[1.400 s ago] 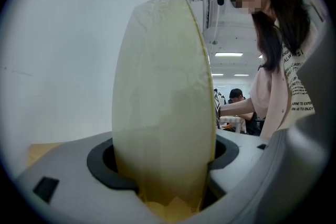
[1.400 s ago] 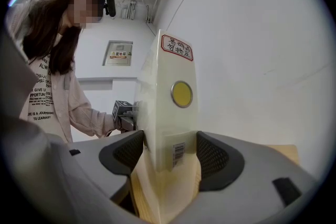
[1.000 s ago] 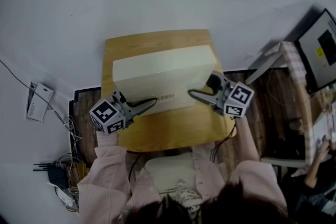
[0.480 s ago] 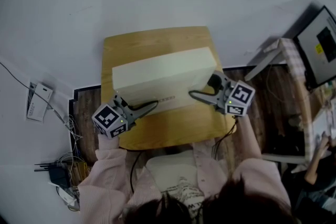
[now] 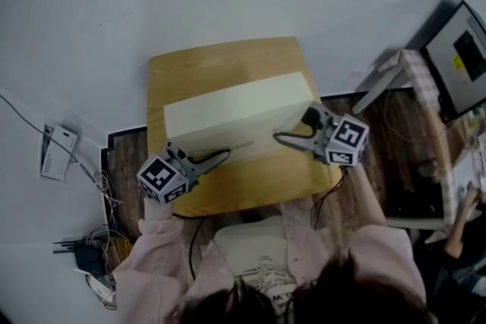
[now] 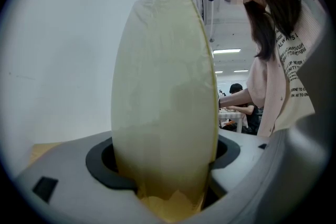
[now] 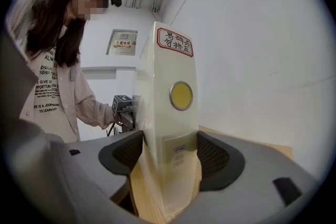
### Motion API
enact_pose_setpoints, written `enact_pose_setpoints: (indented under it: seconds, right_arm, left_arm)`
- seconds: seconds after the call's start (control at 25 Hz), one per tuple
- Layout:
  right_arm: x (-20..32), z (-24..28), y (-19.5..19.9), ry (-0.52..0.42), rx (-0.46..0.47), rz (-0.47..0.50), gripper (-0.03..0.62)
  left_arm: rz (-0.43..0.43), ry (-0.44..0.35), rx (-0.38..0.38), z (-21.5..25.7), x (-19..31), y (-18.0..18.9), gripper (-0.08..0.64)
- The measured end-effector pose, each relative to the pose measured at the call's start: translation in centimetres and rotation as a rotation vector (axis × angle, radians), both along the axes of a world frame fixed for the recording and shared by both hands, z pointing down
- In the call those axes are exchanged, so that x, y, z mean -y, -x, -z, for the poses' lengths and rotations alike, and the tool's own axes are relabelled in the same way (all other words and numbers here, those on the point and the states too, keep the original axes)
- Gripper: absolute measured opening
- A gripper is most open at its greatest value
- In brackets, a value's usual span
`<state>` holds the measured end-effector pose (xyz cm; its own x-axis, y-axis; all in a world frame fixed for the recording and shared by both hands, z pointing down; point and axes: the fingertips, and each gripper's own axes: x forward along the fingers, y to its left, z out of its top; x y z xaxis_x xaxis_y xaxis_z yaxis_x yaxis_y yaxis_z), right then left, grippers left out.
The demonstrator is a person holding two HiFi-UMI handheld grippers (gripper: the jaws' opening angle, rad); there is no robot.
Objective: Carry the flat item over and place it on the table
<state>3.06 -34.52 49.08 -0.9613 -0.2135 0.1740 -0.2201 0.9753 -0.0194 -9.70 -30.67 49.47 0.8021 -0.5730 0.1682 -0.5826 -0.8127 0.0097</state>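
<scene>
One wooden table [image 5: 228, 57]. One flat cream box [image 5: 235, 111] lies lengthwise across the table's middle; can't tell whether it rests on the table. Two grippers on the table's near side: left gripper [image 5: 225, 155] clamps the box's left end, right gripper [image 5: 278, 136] clamps its right end, jaws wide.
</scene>
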Motion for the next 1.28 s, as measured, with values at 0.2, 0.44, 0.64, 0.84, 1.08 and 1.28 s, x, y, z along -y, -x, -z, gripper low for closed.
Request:
enact_pose_setpoints:
  seconds: [0.2, 0.44, 0.64, 0.84, 1.08, 1.28]
  right_arm:
    - [-0.4, -0.1, 0.0, 0.014, -0.023, -0.017, 0.316]
    - [-1.0, -0.2, -0.3, 0.039, -0.038, -0.041, 0.321]
    - [-1.1, -0.3, -0.4, 0.086, -0.023, -0.076, 0.331]
    - [-0.9, 0.1, -0.7, 0.136, 0.015, -0.121, 0.37]
    - [-1.2, -0.5, -1.1, 0.168, 0.002, -0.152, 0.385]
    - [-1.5, -0.9, -1.8, 0.204, 0.022, -0.212, 0.397]
  left_arm:
    - [0.003, -0.001, 0.013, -0.1, -0.3, 0.1, 0.4]
    - [0.016, 0.009, 0.041, -0.4, -0.8, 0.2, 0.413]
    - [0.033, 0.031, 0.026, -0.4, -0.9, 0.5, 0.422]
    - [0.05, 0.065, 0.009, -0.8, -1.3, 1.0, 0.425]
    - [0.069, 0.086, -0.002, -0.6, -1.8, 1.7, 0.426]
    - [0.092, 0.106, 0.0, -0.4, -2.2, 2.3, 0.431]
